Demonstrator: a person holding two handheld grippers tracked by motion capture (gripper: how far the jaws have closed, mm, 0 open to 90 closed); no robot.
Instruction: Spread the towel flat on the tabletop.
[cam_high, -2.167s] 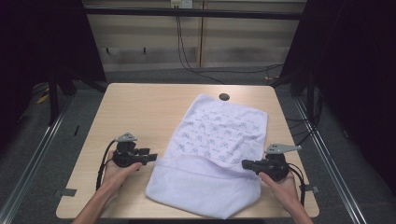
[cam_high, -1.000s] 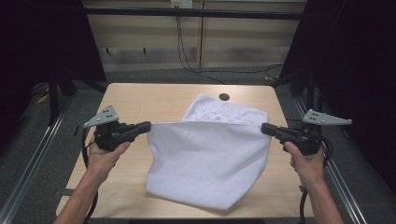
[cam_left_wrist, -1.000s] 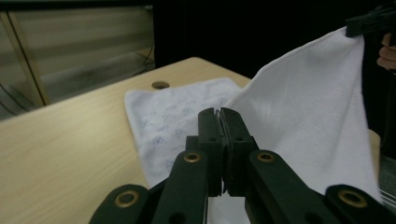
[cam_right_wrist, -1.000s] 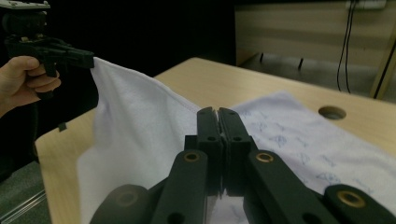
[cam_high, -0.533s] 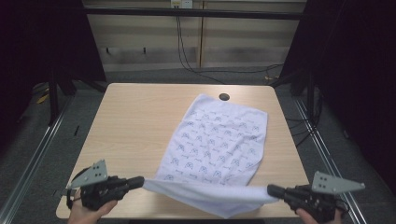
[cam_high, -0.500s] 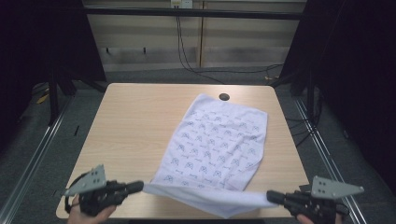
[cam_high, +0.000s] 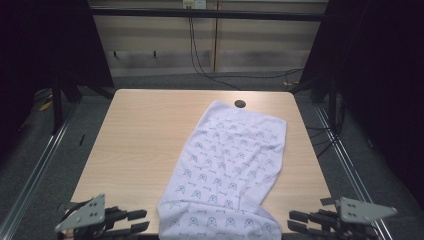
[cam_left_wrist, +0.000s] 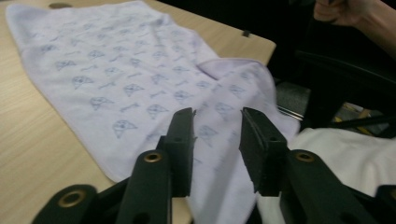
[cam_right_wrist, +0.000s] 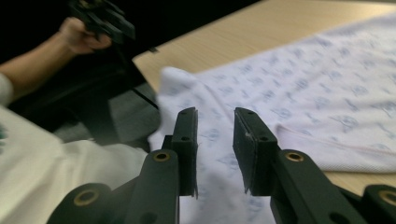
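Note:
A white towel (cam_high: 230, 170) printed with small blue figures lies spread flat on the wooden table (cam_high: 140, 135), running from the far middle to the near edge. Its near right corner is folded over. My left gripper (cam_high: 141, 220) sits at the near edge, just left of the towel's near left corner. My right gripper (cam_high: 295, 221) sits just right of the near right corner. In the left gripper view my left gripper (cam_left_wrist: 217, 114) has just been opening, with the towel (cam_left_wrist: 107, 70) beyond its jaws and untouched. The right gripper (cam_right_wrist: 215, 114) has likewise just been opening over the towel (cam_right_wrist: 303, 88).
A dark round hole (cam_high: 240, 103) marks the table's far edge beside the towel's far end. Bare wood lies left of the towel. Metal floor rails (cam_high: 45, 150) flank the table. The person's hand (cam_right_wrist: 79, 35) with the left gripper appears far off in the right gripper view.
The towel hung stretched between both shut grippers and was drawn toward the near edge. Now it lies flat, let go, and both pairs of jaws stand apart.

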